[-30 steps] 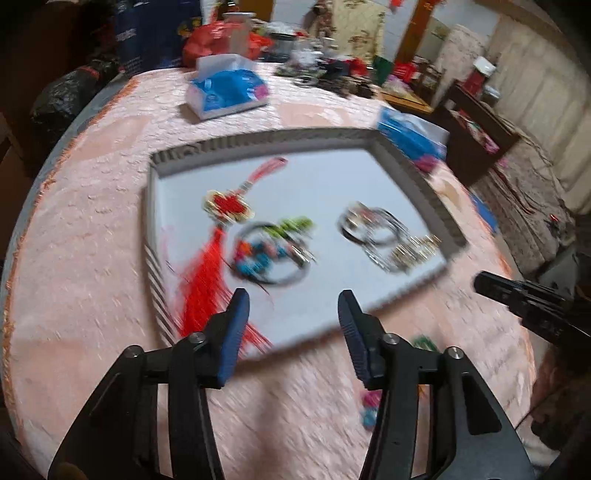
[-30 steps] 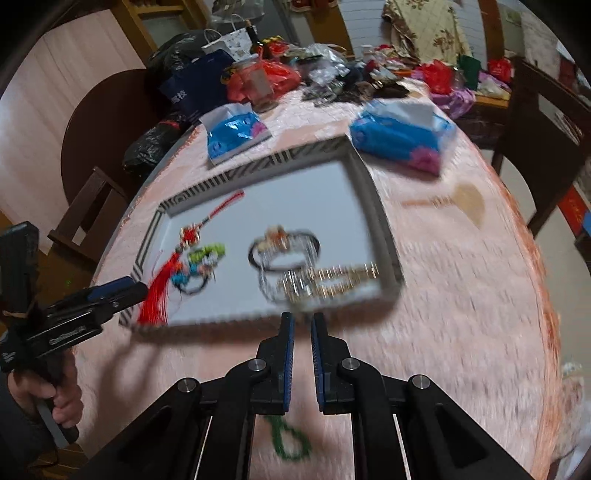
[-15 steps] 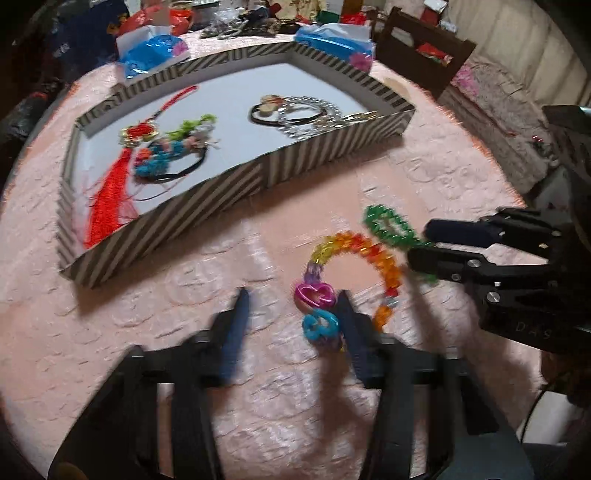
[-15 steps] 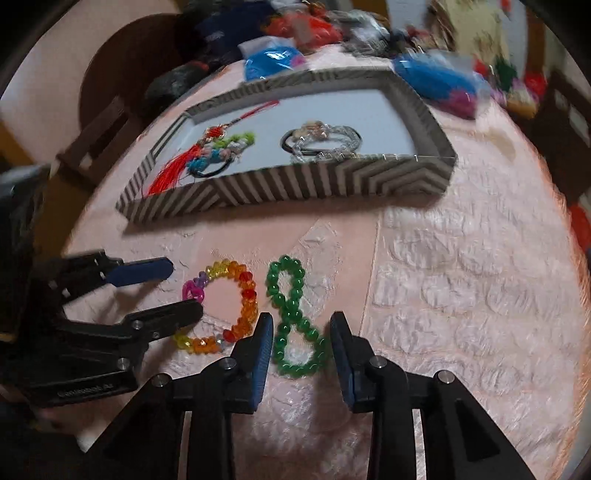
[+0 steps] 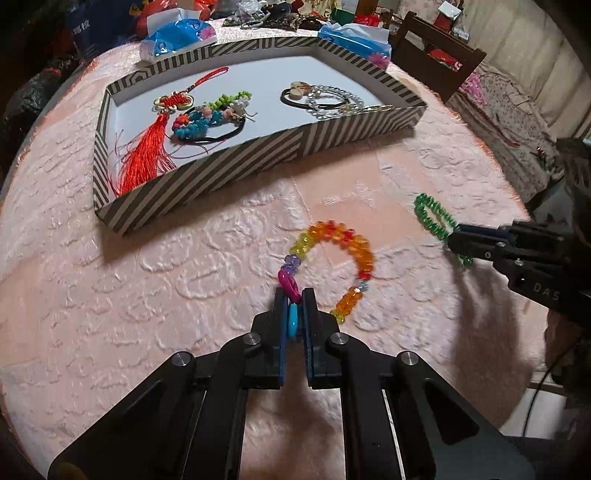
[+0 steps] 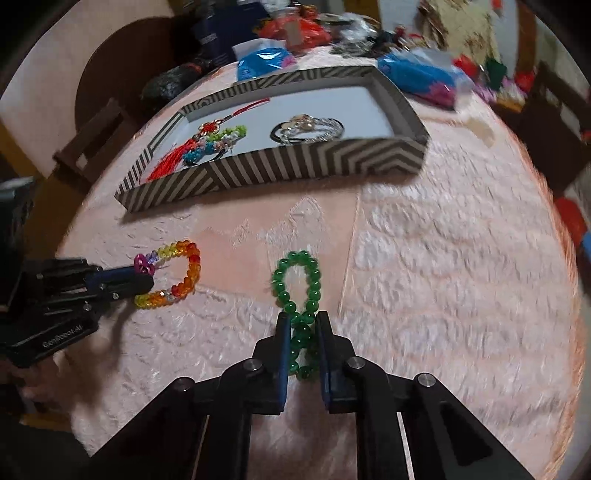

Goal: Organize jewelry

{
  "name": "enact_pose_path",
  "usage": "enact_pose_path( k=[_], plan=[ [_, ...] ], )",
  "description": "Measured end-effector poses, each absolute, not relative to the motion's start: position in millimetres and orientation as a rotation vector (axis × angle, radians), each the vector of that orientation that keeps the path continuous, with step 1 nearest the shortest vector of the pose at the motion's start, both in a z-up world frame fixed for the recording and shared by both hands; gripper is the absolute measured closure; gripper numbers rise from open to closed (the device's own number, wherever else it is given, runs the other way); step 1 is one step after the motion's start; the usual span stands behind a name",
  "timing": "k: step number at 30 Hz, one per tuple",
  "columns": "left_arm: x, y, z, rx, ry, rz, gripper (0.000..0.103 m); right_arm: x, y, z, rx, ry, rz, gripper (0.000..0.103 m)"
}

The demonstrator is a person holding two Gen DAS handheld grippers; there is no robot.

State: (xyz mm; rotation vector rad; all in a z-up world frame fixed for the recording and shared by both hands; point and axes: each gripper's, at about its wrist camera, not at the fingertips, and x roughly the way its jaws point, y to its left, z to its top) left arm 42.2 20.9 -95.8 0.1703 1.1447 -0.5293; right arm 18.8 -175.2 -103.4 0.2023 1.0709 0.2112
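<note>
A striped tray (image 5: 258, 155) with a white floor stands on the pink tablecloth; it also shows in the right wrist view (image 6: 280, 170). It holds a red tassel knot (image 5: 147, 151), a colourful bead band (image 5: 207, 118) and silver bracelets (image 5: 328, 99). My left gripper (image 5: 294, 295) is shut on the pink and blue charms of a rainbow bead bracelet (image 5: 332, 240), which also shows in the right wrist view (image 6: 181, 273). My right gripper (image 6: 302, 321) is shut on a green bead bracelet (image 6: 295, 280), twisted into a figure eight; it also shows in the left wrist view (image 5: 432, 218).
Blue tissue packs (image 5: 177, 33) (image 6: 417, 74) lie behind the tray, with clutter at the table's far edge. Dark wooden chairs (image 5: 436, 51) (image 6: 92, 140) stand around the round table. Its edge curves close on the right (image 6: 561, 295).
Both grippers dropped from above the tray to the tablecloth in front of it. The left one closed on the rainbow bracelet's charms, the right one closed on the green bracelet.
</note>
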Motion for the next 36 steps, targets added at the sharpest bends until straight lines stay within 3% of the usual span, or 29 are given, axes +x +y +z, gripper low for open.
enact_pose_path(
  k=[12,36],
  plan=[
    [29.4,31.9,-29.1,0.082,1.044,-0.59,0.1,-17.2,-173.2,-41.0,0.335,0.939,0.216,0.096],
    [16.6,29.2,-7.4,0.091,1.005,-0.581,0.1,-26.0,-165.6,-15.5,0.319,0.905,0.2,0.096]
  ],
)
